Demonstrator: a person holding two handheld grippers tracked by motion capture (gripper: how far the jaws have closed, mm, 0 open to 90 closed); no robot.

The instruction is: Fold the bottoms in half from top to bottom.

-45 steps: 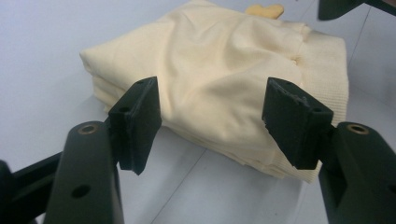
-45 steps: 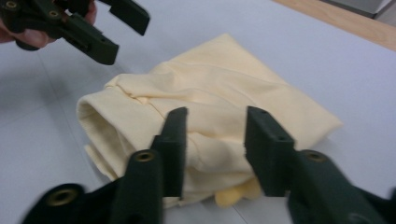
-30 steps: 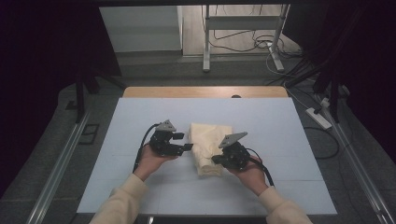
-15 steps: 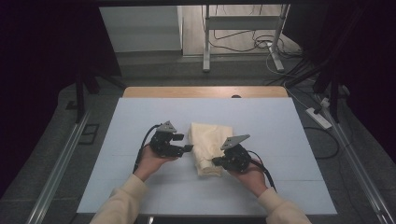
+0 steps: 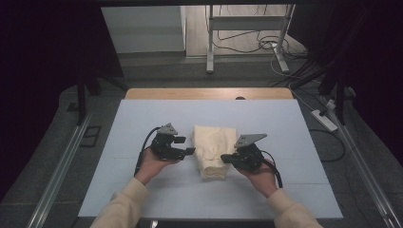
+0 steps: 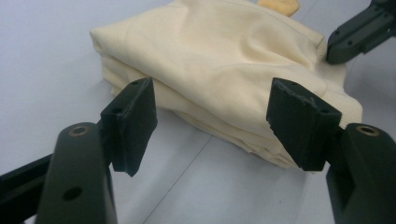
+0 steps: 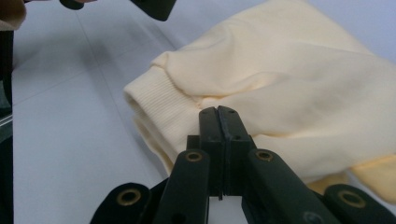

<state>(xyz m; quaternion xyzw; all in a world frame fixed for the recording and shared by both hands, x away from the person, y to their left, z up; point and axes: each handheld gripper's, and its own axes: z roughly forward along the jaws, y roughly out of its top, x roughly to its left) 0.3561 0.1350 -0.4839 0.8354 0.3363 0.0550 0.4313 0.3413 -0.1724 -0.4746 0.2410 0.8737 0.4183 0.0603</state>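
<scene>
From above, the folded cream sweatshirt lay mid-table between both grippers. The left gripper stood open just beside it. The right gripper, jaws shut and empty, pressed its cuffed edge; tidying seemed nearly done.

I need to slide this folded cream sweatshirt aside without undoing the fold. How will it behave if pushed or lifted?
The folded sweatshirt looks soft and floppy: its stacked layers sag at the edges, so lifting by one edge would probably unfold it. Pushed low on the smooth white table, it would likely slide, though the upper layers may bunch. It won't roll or tip.
</scene>
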